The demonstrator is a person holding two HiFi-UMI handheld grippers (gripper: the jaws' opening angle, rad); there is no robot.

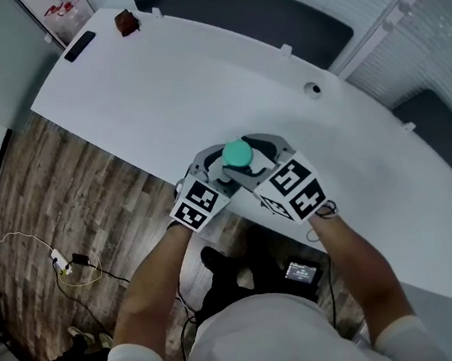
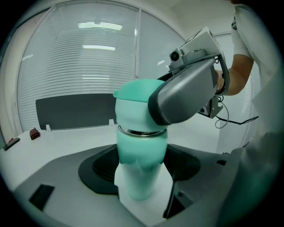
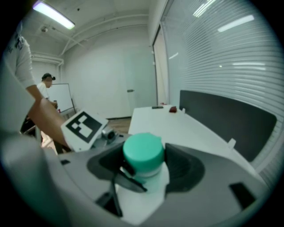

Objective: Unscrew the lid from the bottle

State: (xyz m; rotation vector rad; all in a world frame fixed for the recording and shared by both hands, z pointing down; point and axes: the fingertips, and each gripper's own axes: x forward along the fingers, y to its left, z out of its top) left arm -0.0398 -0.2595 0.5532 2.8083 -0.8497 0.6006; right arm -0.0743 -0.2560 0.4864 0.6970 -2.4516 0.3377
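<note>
The jaws of the left gripper point(image 2: 142, 170) are clamped on the body of the bottle point(image 2: 141, 146), which is upright near the front edge of the table point(image 1: 195, 80). The jaws of the right gripper point(image 3: 146, 166) grip the lid point(image 3: 143, 150) from the opposite side. The bottle's long axis is vertical, so the twist likely falls to the right gripper while the left 1 holds.

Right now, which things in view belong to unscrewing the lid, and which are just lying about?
In the job:
- bottle, held in the left gripper
- lid, gripped by the right gripper

Lying about:
- small red object at the far end of the table
- black bar near it
- cables on the floor
</note>
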